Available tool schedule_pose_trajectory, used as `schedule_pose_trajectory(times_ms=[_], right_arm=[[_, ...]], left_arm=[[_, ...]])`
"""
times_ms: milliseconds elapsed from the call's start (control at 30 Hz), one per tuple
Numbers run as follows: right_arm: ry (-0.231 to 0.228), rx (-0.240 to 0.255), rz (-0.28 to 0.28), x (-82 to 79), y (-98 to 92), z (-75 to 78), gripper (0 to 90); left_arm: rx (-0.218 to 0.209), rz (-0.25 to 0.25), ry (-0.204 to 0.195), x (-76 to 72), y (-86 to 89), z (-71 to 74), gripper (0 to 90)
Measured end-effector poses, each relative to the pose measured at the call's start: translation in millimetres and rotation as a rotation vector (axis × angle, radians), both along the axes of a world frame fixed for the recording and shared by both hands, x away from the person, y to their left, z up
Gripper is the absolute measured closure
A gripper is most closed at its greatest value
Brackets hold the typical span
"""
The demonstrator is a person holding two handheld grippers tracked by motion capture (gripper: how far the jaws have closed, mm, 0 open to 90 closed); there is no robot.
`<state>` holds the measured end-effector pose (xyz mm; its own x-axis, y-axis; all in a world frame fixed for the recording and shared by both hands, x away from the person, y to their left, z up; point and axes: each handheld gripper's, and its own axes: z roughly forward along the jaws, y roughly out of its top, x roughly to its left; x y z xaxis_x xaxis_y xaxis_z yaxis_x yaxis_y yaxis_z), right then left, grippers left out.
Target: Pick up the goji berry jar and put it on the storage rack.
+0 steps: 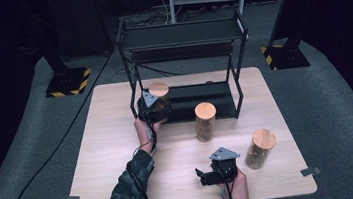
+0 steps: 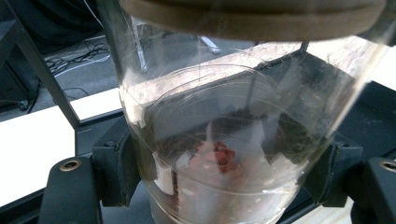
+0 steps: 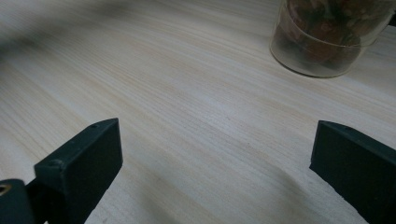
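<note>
Dark studio floor, pale wooden table (image 1: pixel 121 161), black two-tier rack (image 1: pixel 182 33) standing at the table's far edge.

Item 1: left claw (image 1: pixel 154 107), clenched on a clear glass jar (image 2: pixel 233 140) with a wooden lid (image 1: pixel 158 89). The pads press the jar's walls from both sides; the jar stands upright between them, a little red and pale matter at its bottom. It is held at the front left corner of the rack, by the lower shelf (image 1: pixel 199 97), which lies just beyond the claw. Whether the jar's base rests on anything cannot be told.

Item 2: right claw (image 1: pixel 208 175), released, jaws wide apart with nothing between, hovering low over bare table at the near edge.

Item 3: second jar (image 1: pixel 205 121), upright on the table, beyond the right claw and just before the rack.

Item 4: third jar (image 1: pixel 260 148), upright on the table, to the right of the right claw.

Status, judged: shelving of jars is at an early stage. One jar in hand at the rack, not yet set down; two left on the table; rack shelves appear to hold none.
</note>
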<state>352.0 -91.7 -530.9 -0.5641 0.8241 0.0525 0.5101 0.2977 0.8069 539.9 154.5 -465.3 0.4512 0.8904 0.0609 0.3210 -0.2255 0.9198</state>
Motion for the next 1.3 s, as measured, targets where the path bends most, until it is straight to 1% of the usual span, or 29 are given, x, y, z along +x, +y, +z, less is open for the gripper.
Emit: schedule_pose_trajectory(times_ms=[67,267,333,567,667,733,933,1033,1100,1167,1233,1300], right_arm=[[0.000,0.003,-0.001,0.0,-0.2,0.0,1.3],[-0.003,0.003,0.000,-0.1,-0.3,0.0,1.3],[-0.003,0.003,0.001,-0.1,-0.4,0.0,1.3],[-0.003,0.003,0.000,-0.1,-0.5,0.0,1.3],[-0.003,0.003,-0.001,-0.2,-0.3,0.1,1.3],[-0.003,0.004,-0.001,-0.2,-0.4,0.1,1.3],[-0.005,0.006,-0.002,-0.6,-0.4,0.2,1.3],[-0.006,0.007,-0.002,-0.8,-0.4,0.2,1.3],[-0.006,0.007,-0.002,-0.9,-0.5,0.2,1.3],[-0.007,0.007,-0.002,-0.9,-0.5,0.3,1.3],[-0.009,0.006,-0.003,-1.0,-0.5,0.3,1.3],[-0.011,0.005,-0.001,-1.1,-0.4,0.2,1.3]], left_arm=[[0.009,0.002,0.002,1.4,0.2,-0.8,24.5],[0.004,0.010,0.005,5.4,0.0,-2.8,24.5],[0.010,0.014,-0.003,6.3,0.2,-3.4,24.5],[0.010,0.020,0.006,11.5,0.6,-5.4,24.5],[-0.003,0.023,0.004,13.5,-0.1,-5.6,24.5],[0.002,0.023,0.004,14.8,-0.7,-5.7,24.5],[-0.025,0.022,0.018,17.7,-3.0,-7.7,24.5],[-0.021,0.019,0.022,18.5,-4.1,-9.3,24.5],[-0.028,0.022,0.025,19.5,-4.5,-10.9,24.5],[-0.037,0.025,0.031,20.2,-3.8,-12.5,24.5],[-0.057,0.025,0.037,20.9,-2.9,-14.3,24.5],[-0.064,0.029,0.039,21.1,-2.4,-16.4,24.5]])
